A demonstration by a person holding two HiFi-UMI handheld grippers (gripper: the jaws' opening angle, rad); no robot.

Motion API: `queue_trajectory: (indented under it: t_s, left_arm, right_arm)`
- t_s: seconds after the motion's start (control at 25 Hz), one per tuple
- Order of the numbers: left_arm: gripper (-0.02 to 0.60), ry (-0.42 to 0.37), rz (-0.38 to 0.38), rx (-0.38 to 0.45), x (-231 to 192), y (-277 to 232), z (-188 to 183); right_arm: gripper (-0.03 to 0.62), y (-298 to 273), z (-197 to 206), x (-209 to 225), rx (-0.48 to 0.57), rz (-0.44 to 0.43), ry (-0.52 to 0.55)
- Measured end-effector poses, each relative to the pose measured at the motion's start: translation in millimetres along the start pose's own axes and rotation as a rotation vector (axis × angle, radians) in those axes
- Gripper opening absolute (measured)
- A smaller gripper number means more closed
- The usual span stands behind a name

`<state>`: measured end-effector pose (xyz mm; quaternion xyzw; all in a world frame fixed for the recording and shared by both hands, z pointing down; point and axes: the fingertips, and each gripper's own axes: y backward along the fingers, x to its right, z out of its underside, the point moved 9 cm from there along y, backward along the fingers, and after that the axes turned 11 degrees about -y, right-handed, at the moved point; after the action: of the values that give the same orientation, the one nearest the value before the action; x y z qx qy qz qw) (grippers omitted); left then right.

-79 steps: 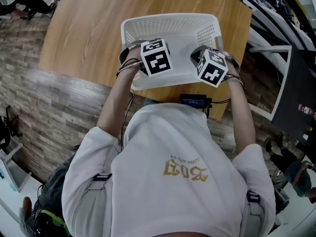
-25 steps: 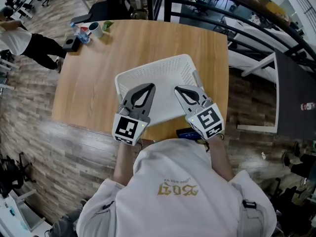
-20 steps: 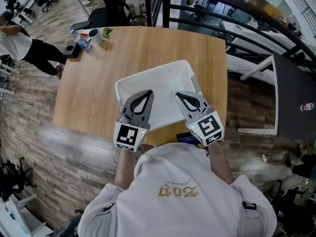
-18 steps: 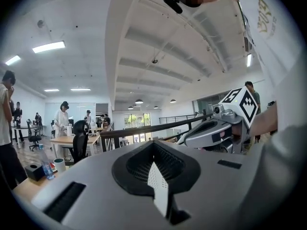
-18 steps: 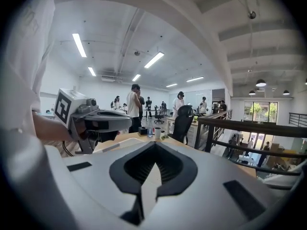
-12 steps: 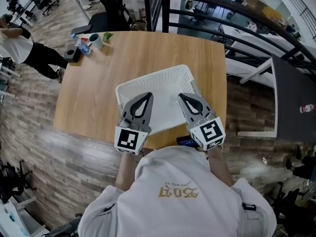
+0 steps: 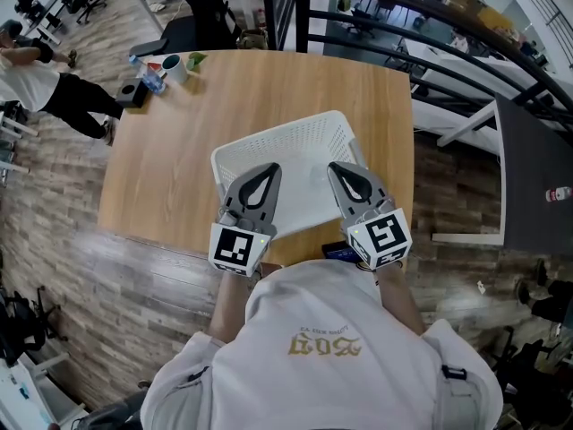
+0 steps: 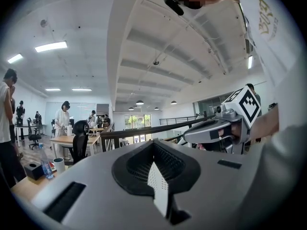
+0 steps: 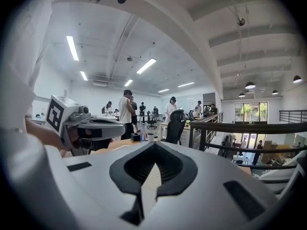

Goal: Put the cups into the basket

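Note:
The white slotted basket [image 7: 295, 141] lies on the wooden table [image 7: 179, 159], and no cup shows inside it. My left gripper [image 7: 266, 166] and right gripper [image 7: 342, 167] hover side by side over the basket's near half, both shut and holding nothing. In the left gripper view the left gripper [image 8: 154, 143] points level across the room, its jaws closed together. The right gripper [image 9: 154, 145] does the same in the right gripper view. A white mug [image 7: 174, 65] stands at the table's far left corner, far from both grippers; the mug [image 8: 59, 165] also shows in the left gripper view.
Beside the mug stand a water bottle [image 7: 152, 74], a black box [image 7: 132, 92] and a green item [image 7: 196, 58]. A dark railing [image 7: 376, 16] runs past the far edge. A person [image 7: 45, 79] stands left of the table. A dark device [image 7: 340, 251] lies at the near edge.
Earlier both grippers pointed down into the basket; now they are raised and level above its near half. Over the last second they barely shifted.

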<state>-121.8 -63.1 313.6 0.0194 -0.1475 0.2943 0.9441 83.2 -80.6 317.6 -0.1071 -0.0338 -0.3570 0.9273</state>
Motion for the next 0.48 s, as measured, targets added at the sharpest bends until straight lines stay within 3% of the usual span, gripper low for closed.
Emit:
queue_trajectory:
  t_s: [0.48]
  left_arm:
    - [0.006,-0.018,0.021,-0.005,3.4,-0.9,-4.9]
  right_arm:
    - [0.009,1.1,1.0,0.5,-0.020,-0.018,-0.013]
